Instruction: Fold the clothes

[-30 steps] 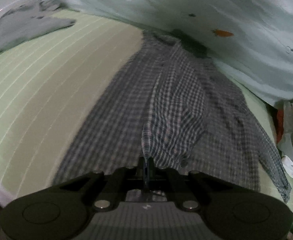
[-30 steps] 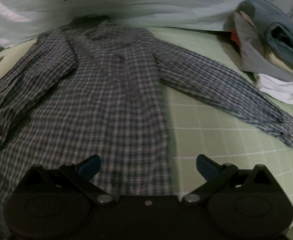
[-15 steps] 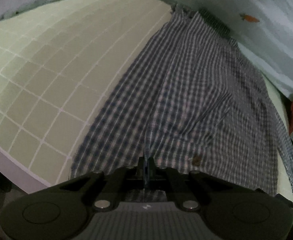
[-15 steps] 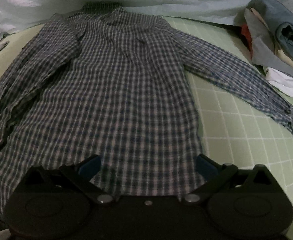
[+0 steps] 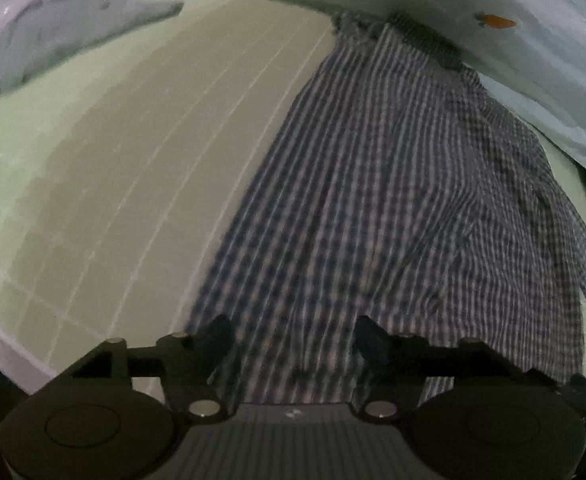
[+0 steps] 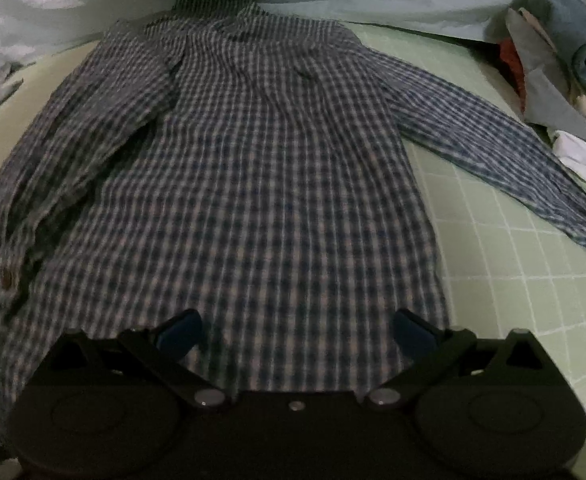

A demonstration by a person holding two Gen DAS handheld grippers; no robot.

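A blue-and-white checked shirt lies flat on the green gridded mat, collar at the far end. Its left sleeve is folded in over the body, with a brown cuff button near the hem. The other sleeve stretches out to the right across the mat. My right gripper hovers open above the shirt's hem, nothing between its fingers. In the left wrist view the same shirt fills the right half, and my left gripper stands open over the hem at the shirt's left side.
A heap of clothes, blue, grey, red and white, sits at the mat's right edge. Pale bedding with small orange prints runs along the far side. Grey cloth lies at the far left. Bare mat spreads left of the shirt.
My left gripper was shut on the shirt's left sleeve cuff; it has let go and now stands open, the sleeve lying on the body. The right gripper stayed open and drew closer over the hem.
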